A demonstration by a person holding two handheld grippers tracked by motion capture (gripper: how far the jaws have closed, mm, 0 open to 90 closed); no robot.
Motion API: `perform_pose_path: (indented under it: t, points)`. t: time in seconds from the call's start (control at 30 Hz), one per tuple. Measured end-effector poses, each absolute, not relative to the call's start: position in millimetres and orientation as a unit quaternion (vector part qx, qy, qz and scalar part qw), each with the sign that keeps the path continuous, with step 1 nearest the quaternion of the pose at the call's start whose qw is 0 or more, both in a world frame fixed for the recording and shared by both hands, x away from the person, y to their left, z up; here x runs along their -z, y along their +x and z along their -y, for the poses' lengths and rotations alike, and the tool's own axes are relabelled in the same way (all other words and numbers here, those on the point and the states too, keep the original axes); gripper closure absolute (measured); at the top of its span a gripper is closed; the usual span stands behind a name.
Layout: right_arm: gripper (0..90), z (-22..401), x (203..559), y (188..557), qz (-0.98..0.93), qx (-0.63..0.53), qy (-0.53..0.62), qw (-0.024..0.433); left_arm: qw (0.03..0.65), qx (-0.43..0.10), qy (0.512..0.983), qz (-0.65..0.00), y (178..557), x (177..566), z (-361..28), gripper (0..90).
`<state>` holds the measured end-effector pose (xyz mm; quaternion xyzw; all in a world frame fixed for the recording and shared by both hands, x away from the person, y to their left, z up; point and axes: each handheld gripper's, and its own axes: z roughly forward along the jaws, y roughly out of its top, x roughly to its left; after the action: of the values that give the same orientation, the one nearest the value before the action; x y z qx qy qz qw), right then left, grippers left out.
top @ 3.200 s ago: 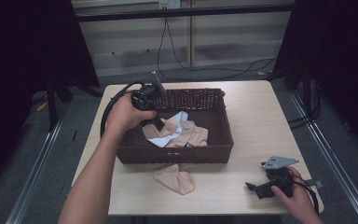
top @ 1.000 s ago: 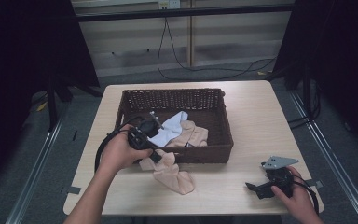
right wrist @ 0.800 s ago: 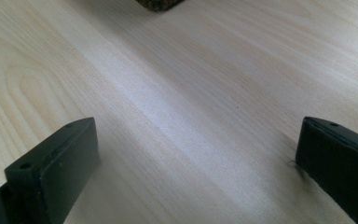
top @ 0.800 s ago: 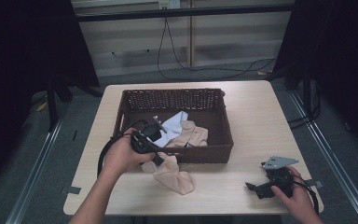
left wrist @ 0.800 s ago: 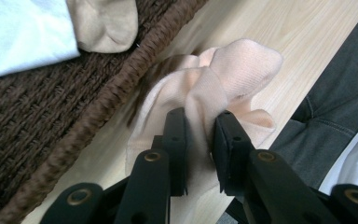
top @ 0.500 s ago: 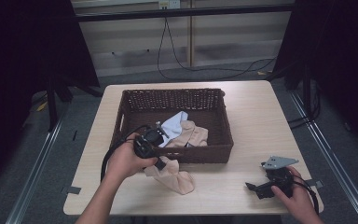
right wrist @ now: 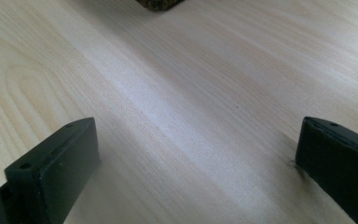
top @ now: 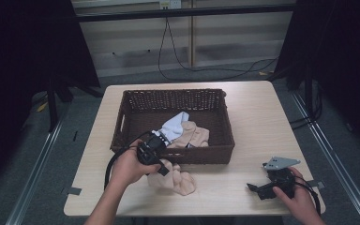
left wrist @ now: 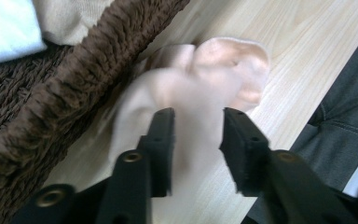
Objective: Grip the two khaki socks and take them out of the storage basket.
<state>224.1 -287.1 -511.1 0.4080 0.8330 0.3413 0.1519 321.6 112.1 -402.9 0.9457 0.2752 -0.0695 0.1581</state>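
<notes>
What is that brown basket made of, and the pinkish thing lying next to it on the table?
The basket looks like dark woven wicker or rattan: its walls show open weave and a rough braided rim. The pinkish thing, a sock, seems soft knit fabric, matte and crumpled in folds. The table looks like pale wood, with grain lines showing.

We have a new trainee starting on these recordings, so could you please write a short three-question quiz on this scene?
1. True or false: the peach sock on the table lies inside the wicker basket.
2. Which gripper hangs over that sock? A) left gripper B) right gripper
3. What lies inside the basket?

Key
1. False: it lies on the table, against the basket's near wall.
2. A. Its jaws have just been opening and stand apart over the sock, not pinching it. The right gripper rests open over bare table near the right corner.
3. A light blue cloth and a peach garment beside it.
</notes>
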Motion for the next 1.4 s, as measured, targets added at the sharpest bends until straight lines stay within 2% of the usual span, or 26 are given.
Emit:
perform_pose_path:
  t: [0.2,0.33,0.43,1.4]
  points:
    - [0.0,287,511,224,-0.833,-0.342,0.408,0.152,0.161,0.052,0.945,-0.28,319,407,-116,24.8]
    - [0.0,287,511,224,-0.833,-0.341,0.408,0.152,0.167,0.05,0.943,-0.284,317,412,-122,12.4]
    - [0.0,287,511,224,-0.833,-0.342,0.407,0.152,0.169,0.049,0.945,-0.276,314,414,-125,7.8]
    - [0.0,287,511,224,-0.834,-0.342,0.406,0.153,0.255,0.007,0.927,-0.276,286,446,-185,2.8]
